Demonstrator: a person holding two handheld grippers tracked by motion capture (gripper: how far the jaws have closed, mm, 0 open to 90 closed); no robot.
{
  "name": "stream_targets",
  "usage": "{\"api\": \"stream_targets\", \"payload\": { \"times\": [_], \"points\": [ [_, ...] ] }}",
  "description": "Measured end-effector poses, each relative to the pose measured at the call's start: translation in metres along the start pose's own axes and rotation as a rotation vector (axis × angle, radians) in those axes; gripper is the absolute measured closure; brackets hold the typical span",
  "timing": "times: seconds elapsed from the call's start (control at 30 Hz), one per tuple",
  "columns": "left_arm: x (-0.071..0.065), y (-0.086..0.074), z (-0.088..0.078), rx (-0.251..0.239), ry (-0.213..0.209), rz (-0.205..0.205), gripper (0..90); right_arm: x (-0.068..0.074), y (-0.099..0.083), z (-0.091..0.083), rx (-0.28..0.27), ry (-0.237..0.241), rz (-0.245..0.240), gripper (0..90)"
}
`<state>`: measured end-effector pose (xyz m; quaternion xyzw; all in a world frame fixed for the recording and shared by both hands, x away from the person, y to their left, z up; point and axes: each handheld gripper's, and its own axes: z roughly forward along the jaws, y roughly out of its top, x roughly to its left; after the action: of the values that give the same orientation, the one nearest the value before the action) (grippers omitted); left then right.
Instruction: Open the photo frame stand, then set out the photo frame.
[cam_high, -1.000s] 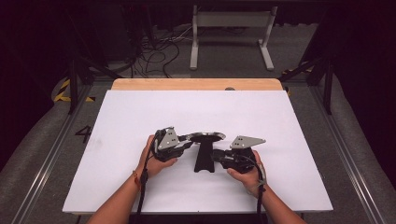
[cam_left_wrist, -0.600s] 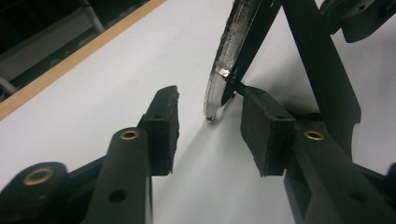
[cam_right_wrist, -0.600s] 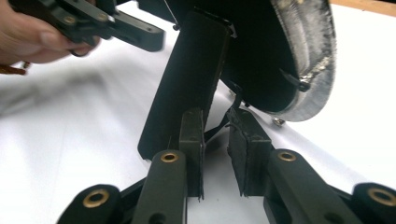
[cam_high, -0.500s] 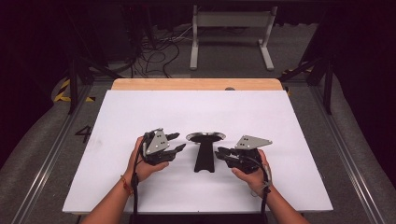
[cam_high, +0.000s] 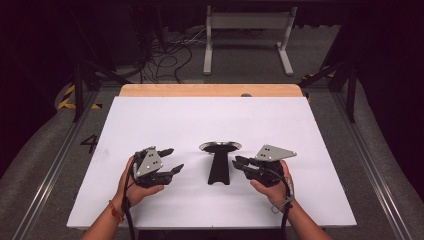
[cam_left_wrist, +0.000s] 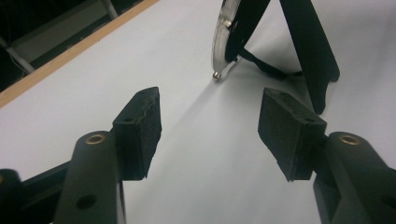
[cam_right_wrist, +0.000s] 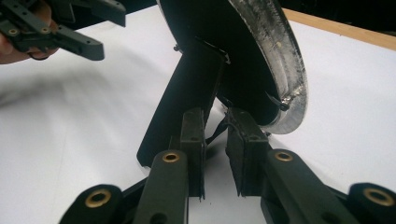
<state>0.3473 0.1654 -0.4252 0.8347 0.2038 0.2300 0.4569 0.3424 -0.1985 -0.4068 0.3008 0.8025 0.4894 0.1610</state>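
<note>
A black stand (cam_high: 219, 167) with a flat tapered foot and a silver-rimmed round disc (cam_high: 220, 146) at its top stood near the middle of the white table (cam_high: 310, 130), between the two grippers. The right gripper (cam_high: 239, 163) sat just beside the stand's foot, its jaws drawn nearly together with a thin black strap (cam_right_wrist: 215, 132) in the narrow gap, though whether they pinched it could not be told. The left gripper (cam_high: 171, 160) lay apart from the stand, its jaws spread wide over bare table with nothing between them.
</note>
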Motion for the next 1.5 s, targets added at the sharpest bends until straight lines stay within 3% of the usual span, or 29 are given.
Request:
{"api": "stream_targets", "payload": {
  "times": [0.17,0.2,0.33,0.5,0.87,1.0,1.2,1.33,1.4,1.5],
  "points": [
    [-0.002,-0.012,-0.007,0.021,0.009,-0.01,36.3,0.002,0.001,-0.001,-0.004,-0.003,-0.004,77.8],
    [-0.003,-0.016,-0.009,0.022,0.031,-0.01,36.3,0.002,0.001,-0.001,-0.004,-0.005,-0.006,77.9],
    [-0.001,-0.025,-0.013,-0.002,0.067,-0.072,35.3,0.003,0.003,-0.002,-0.009,-0.006,0.003,79.4],
    [-0.001,-0.03,-0.016,0.008,0.042,-0.095,34.7,0.004,0.003,-0.002,-0.007,-0.015,-0.002,80.9],
    [-0.008,-0.031,-0.004,0.072,0.03,-0.059,32.8,0.009,0.004,0.001,-0.006,-0.001,-0.019,83.6],
    [-0.005,-0.031,-0.002,0.077,0.036,-0.069,32.2,0.012,0.003,0.005,-0.006,0.007,-0.019,86.0],
    [0.009,-0.019,0.012,0.055,0.037,-0.094,32.1,0.022,0.001,0.017,0.005,0.016,-0.046,90.0],
    [0.011,-0.003,0.027,0.041,0.03,-0.066,32.0,0.031,0.0,0.024,0.021,0.007,-0.067,90.0],
    [0.01,0.008,0.036,0.046,0.031,-0.024,32.3,0.036,0.0,0.028,0.029,0.003,-0.073,90.0],
    [0.013,0.019,0.046,0.029,0.019,-0.024,32.8,0.045,-0.001,0.036,0.04,-0.002,-0.104,90.0]
  ]
}}
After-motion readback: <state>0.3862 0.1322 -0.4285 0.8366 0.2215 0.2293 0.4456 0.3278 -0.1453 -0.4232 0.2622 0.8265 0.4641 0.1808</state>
